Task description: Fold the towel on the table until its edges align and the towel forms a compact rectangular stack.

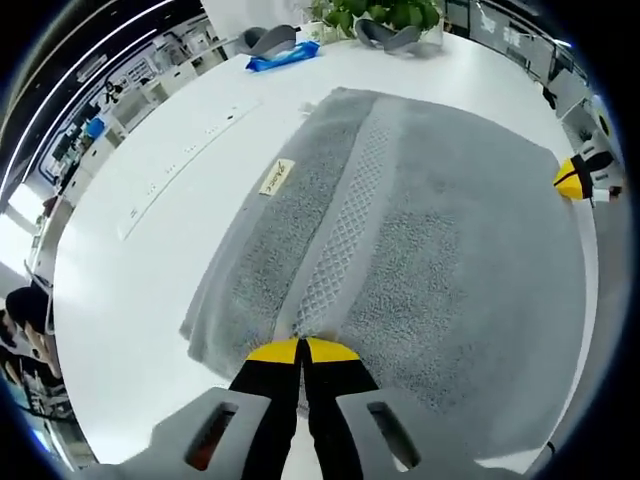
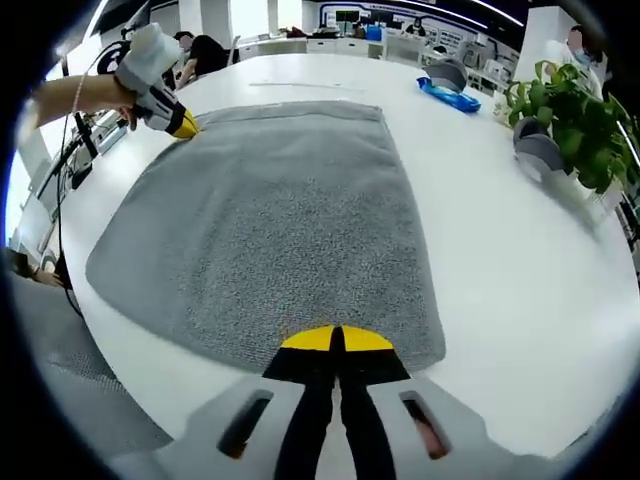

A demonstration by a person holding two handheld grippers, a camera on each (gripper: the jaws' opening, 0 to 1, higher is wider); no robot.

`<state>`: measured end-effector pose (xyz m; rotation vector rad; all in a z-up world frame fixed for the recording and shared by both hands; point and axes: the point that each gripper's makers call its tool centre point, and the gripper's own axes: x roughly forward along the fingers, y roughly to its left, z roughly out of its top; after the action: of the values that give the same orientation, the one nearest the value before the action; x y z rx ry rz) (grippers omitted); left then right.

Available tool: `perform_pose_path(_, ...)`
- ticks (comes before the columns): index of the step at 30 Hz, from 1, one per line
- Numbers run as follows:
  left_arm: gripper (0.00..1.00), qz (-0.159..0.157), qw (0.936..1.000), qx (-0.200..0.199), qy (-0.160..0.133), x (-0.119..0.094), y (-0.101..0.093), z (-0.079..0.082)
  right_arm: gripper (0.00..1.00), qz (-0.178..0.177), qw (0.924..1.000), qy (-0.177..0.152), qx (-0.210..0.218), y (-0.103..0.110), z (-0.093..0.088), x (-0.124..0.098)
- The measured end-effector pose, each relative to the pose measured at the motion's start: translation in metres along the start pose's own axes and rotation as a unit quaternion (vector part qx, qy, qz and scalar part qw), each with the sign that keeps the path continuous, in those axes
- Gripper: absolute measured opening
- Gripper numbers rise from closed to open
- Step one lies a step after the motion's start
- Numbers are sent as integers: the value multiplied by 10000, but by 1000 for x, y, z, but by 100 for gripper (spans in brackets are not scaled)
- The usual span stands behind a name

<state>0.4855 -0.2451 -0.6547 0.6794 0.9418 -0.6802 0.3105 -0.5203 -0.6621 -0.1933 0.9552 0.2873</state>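
My left gripper and right gripper each had their fingers pressed together on the near edge of the grey towel, which lay spread flat on the white tabletop ahead of them. Beyond the towel, past my fingertips, sat a blue packet, a potted plant and grey holders, with office desks further back.

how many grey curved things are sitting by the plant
2. One grey curved object lies on the white table beside the blue packet; the other sits at the foot of the plant. More could be hidden behind the leaves.
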Motion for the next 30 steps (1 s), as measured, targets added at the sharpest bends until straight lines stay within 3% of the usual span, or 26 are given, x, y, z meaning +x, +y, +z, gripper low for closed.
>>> perform_pose_path(12,1,-68,9998,125,-100,9,4,16,0,118,9997,64,-191,16,-10,-7)
perform_pose_path(30,1,-140,9992,311,-199,16,8,28,0,178,9996,103,-216,29,-17,-11)
